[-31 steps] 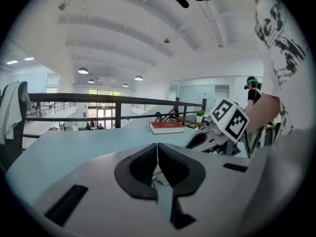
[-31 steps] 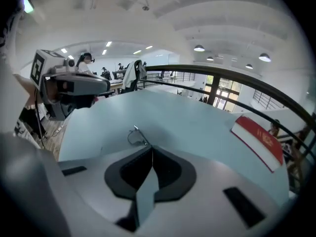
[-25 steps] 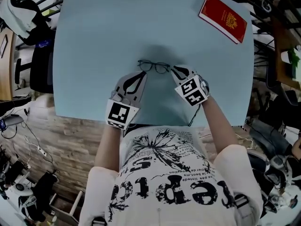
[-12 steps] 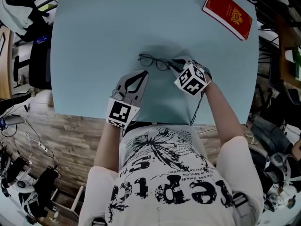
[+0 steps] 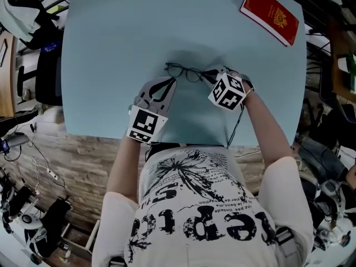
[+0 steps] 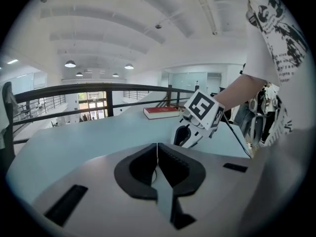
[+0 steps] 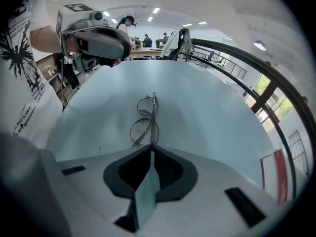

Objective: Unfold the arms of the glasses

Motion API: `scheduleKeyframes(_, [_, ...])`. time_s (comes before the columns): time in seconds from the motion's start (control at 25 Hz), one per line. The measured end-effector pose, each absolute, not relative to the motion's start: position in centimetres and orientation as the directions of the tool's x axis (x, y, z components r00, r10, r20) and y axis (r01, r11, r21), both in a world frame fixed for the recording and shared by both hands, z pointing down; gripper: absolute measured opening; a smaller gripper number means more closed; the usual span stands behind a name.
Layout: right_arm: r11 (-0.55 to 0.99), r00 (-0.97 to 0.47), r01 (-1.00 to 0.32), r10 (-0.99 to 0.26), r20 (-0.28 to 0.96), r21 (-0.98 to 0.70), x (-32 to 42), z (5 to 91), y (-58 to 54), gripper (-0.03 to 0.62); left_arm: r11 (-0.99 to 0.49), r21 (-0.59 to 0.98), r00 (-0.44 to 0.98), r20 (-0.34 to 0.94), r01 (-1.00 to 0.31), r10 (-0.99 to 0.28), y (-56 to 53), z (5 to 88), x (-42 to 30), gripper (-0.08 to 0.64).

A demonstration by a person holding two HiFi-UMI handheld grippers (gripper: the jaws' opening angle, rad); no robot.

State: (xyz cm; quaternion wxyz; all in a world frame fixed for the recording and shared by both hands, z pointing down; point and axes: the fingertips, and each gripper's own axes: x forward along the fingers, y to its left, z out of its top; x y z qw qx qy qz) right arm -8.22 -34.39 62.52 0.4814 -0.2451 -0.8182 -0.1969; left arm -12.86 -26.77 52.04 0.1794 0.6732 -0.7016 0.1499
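Thin dark-rimmed glasses [image 5: 185, 73] lie on the pale blue table [image 5: 122, 38], arms folded behind the lenses. My right gripper [image 5: 207, 74] points steeply down at their right end. In the right gripper view the glasses [image 7: 144, 117] run straight into my right gripper [image 7: 150, 147], whose jaws are closing with the frame's end pinched between them. My left gripper [image 5: 171, 82] sits just short of the left lens. In its own view my left gripper [image 6: 157, 146] is shut, and the jaws hide the glasses. The right gripper's marker cube [image 6: 203, 113] shows beyond it.
A red book [image 5: 270, 14] lies at the table's far right corner, well away from the glasses. The table's near edge runs just behind both hands, against the person's body. A dark chair [image 5: 50, 77] stands off the table's left side.
My right gripper has rolled and dropped onto the right end of the glasses, opening wider and then closing. My left gripper has sunk a little, its tips closer to the left lens.
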Motion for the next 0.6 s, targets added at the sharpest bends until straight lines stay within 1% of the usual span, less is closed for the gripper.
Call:
scheduleKeyframes(0.08, [0.795,-0.409,0.601,0.211,0.888,0.088,-7.7,62.4,-34.3,0.035,-0.042,0.03,0.051,0.527,-0.999,-0.848,-27.3,53.7,-12.3,0.021])
scheduleKeyframes(0.2, [0.788,-0.404,0.61,0.217,0.889,0.086,-7.0,62.3,-34.1,0.034,-0.228,-0.002,0.174,0.642,-0.974,-0.747,-28.4,56.1,-11.2,0.021])
scheduleKeyframes(0.28, [0.783,-0.401,0.616,0.218,0.89,0.086,-6.5,62.3,-34.0,0.034,-0.342,-0.061,0.205,0.7,-0.938,-0.684,-29.4,57.0,-10.7,0.025])
scheduleKeyframes(0.32, [0.781,-0.401,0.618,0.218,0.89,0.087,-6.3,62.4,-34.0,0.034,-0.397,-0.082,0.219,0.724,-0.914,-0.654,-29.8,57.3,-10.3,0.042])
scheduleKeyframes(0.36, [0.781,-0.402,0.619,0.218,0.889,0.088,-6.0,62.4,-34.0,0.034,-0.448,-0.091,0.237,0.745,-0.889,-0.623,-30.2,57.7,-9.8,0.096])
scheduleKeyframes(0.4, [0.781,-0.404,0.618,0.219,0.888,0.089,-5.8,62.5,-33.9,0.034,-0.493,-0.093,0.256,0.764,-0.865,-0.593,-30.6,58.0,-9.3,0.115])
scheduleKeyframes(0.48, [0.786,-0.412,0.611,0.218,0.885,0.091,-5.5,62.5,-33.9,0.034,-0.562,-0.089,0.282,0.794,-0.822,-0.538,-31.2,58.6,-8.5,0.115])
scheduleKeyframes(0.6, [0.793,-0.421,0.601,0.214,0.882,0.095,-5.2,62.6,-34.0,0.034,-0.656,-0.101,0.287,0.842,-0.748,-0.456,-31.9,59.9,-7.6,0.115])
